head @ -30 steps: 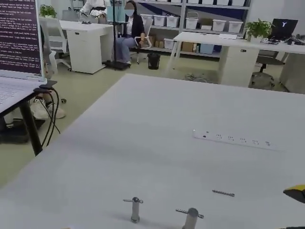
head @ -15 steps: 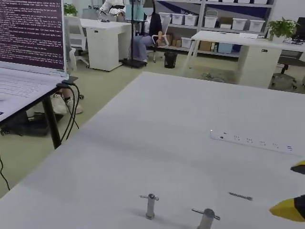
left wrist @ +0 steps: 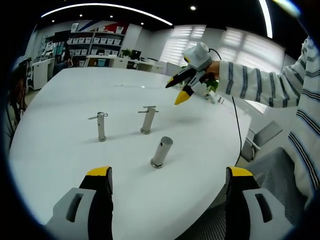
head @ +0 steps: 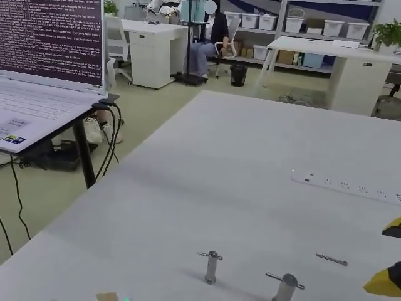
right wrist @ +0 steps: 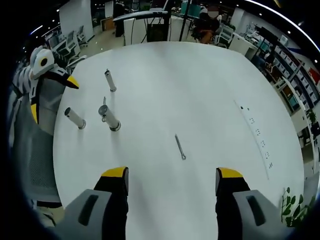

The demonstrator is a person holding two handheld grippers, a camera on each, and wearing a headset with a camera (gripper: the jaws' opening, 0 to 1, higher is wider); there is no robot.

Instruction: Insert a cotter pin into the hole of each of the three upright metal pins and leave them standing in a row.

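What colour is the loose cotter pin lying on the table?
Silvery grey metal: the cotter pin shows best in the right gripper view.

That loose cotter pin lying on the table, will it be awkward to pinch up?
Probably fiddly: the cotter pin is thin and lies flat on the smooth table, so it may skid away from the jaws. It looks light and stiff. Its looped end likely stops rolling.

On table [head: 238, 163], cotter pin [head: 331, 259] lies right of upright pins [head: 211, 267].
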